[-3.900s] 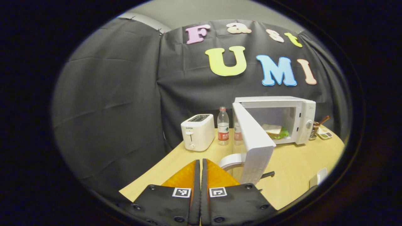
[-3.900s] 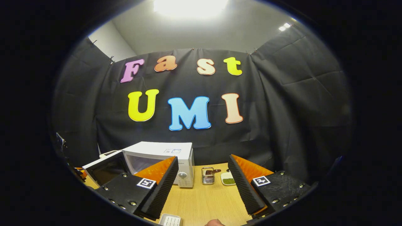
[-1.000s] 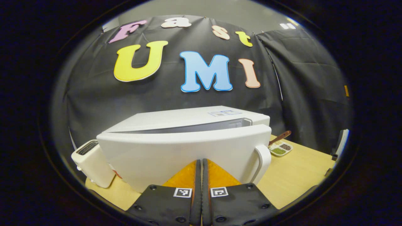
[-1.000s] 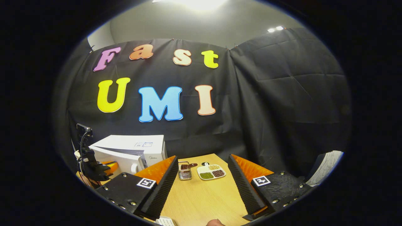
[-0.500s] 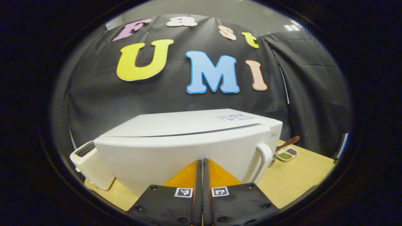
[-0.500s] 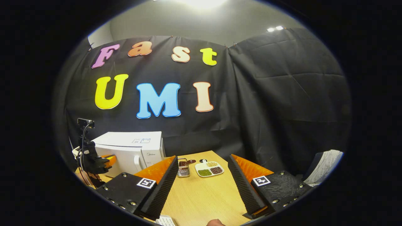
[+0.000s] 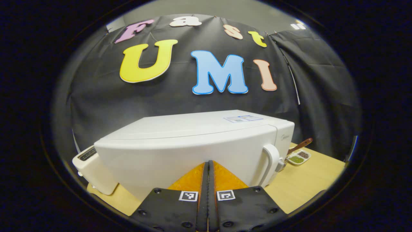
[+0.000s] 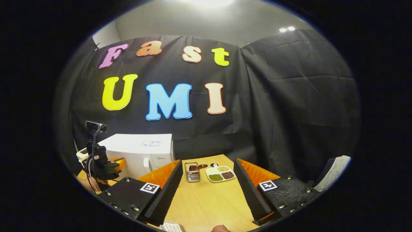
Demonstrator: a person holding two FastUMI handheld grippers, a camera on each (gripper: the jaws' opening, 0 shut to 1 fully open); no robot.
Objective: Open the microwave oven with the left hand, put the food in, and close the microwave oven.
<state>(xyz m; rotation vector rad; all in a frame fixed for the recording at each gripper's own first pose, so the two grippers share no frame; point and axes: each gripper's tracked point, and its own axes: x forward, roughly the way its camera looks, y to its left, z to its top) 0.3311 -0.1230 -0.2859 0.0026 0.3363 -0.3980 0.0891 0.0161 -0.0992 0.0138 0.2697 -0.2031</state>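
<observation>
Flanking closed microwave (image 7: 193,141): toaster (image 7: 93,170), condiment dish (image 7: 298,158).

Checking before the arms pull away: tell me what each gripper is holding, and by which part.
Nothing is held. The left gripper has its jaws shut on nothing, tips against the microwave door. The right gripper is open over the table.
</observation>
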